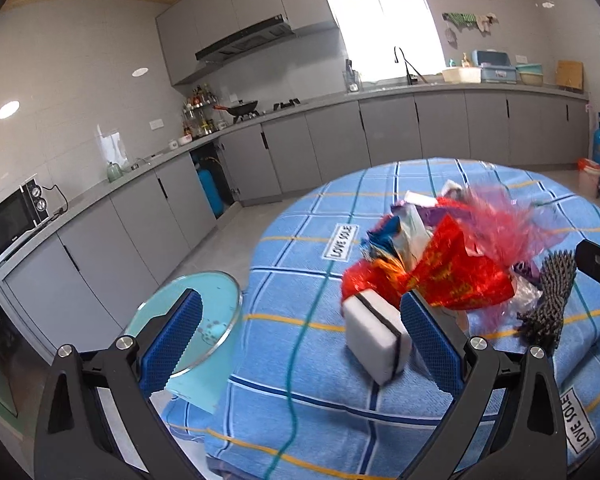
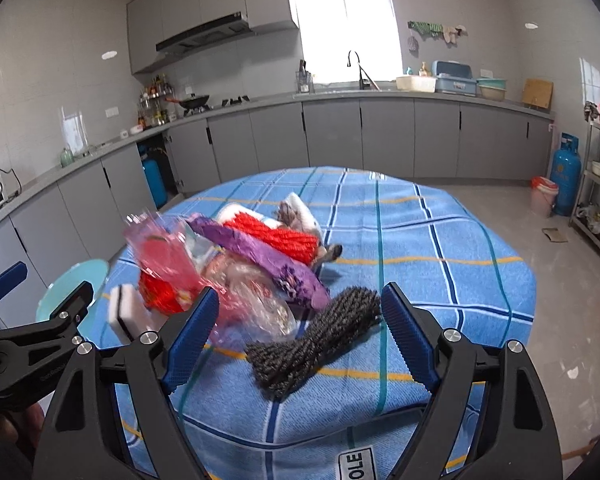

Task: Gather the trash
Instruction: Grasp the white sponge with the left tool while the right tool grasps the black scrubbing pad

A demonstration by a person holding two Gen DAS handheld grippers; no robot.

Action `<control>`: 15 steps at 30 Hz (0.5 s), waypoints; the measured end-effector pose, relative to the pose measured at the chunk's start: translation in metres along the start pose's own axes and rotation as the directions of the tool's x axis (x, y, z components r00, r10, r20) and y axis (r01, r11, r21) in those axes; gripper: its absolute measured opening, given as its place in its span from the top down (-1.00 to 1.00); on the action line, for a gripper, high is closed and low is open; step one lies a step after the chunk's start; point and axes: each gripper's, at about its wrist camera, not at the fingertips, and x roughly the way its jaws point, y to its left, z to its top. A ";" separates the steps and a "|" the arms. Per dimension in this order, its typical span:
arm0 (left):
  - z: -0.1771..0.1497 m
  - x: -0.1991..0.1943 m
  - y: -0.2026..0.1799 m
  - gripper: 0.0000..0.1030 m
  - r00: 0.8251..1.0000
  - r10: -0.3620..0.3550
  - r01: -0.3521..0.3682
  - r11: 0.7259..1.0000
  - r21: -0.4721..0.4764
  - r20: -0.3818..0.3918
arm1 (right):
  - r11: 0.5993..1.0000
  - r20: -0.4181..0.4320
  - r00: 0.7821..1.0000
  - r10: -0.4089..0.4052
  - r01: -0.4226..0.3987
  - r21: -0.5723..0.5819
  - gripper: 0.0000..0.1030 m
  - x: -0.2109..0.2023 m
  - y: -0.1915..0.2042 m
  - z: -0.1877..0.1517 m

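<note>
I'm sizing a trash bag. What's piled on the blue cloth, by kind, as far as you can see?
White sponge block: 1
Dark rope bundle: 1
Red rope bundle: 1
Purple wrapper: 1
Red printed wrapper: 1
Pink cellophane: 1
Total: 6 told apart; more scraps are tangled in the pile.

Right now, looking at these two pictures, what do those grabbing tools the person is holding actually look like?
Both are alike. The left gripper and the right gripper each have two black angular arms joined by round silver bolts. The jaws are lined with bright blue pads, textured like fine mesh, with a saw-toothed edge. In the right wrist view the left gripper's black body carries small, unreadable lettering. No cables or sleeves show.
</note>
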 end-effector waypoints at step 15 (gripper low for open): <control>-0.018 0.044 -0.015 -0.69 0.991 -0.098 0.095 0.995 -0.035 -0.087 | 0.998 -0.115 0.992 -0.048 0.053 0.042 -0.10 0.054 -0.022 -0.019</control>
